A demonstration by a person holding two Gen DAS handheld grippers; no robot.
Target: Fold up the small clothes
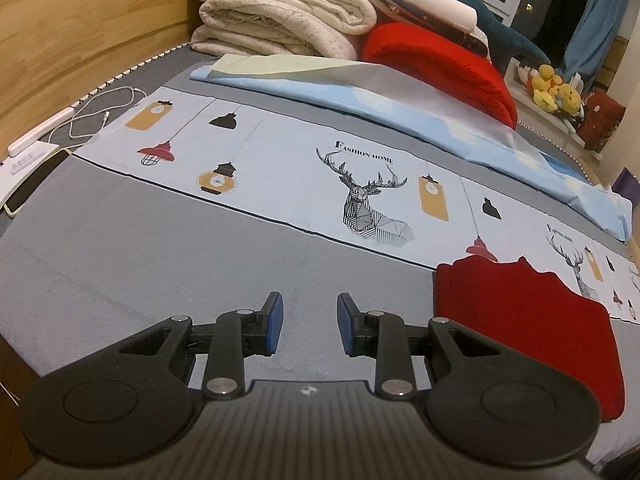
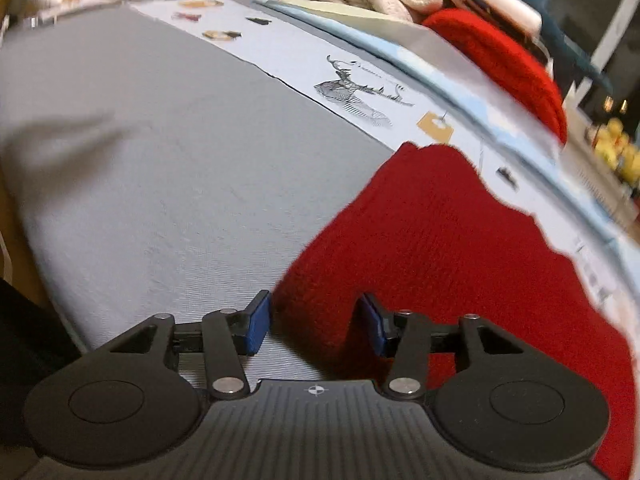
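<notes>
A dark red knitted garment (image 1: 528, 320) lies flat on the grey bed sheet (image 1: 160, 248), with a wavy far edge. In the left wrist view it sits to the right of my left gripper (image 1: 310, 304), which hovers over bare sheet, open, with nothing between its blue pads. In the right wrist view the same red garment (image 2: 460, 248) fills the right half. My right gripper (image 2: 314, 304) is low over its near left corner. The jaws stand apart with red cloth between them, and the pads do not press on it.
A printed band with a deer (image 1: 372, 204) crosses the bed. Behind it are a folded light blue sheet (image 1: 400, 108), a red cushion (image 1: 440, 64) and stacked beige blankets (image 1: 280, 12). A white cable (image 1: 108, 108), a phone (image 1: 32, 184) and the wooden headboard (image 1: 80, 28) are at left.
</notes>
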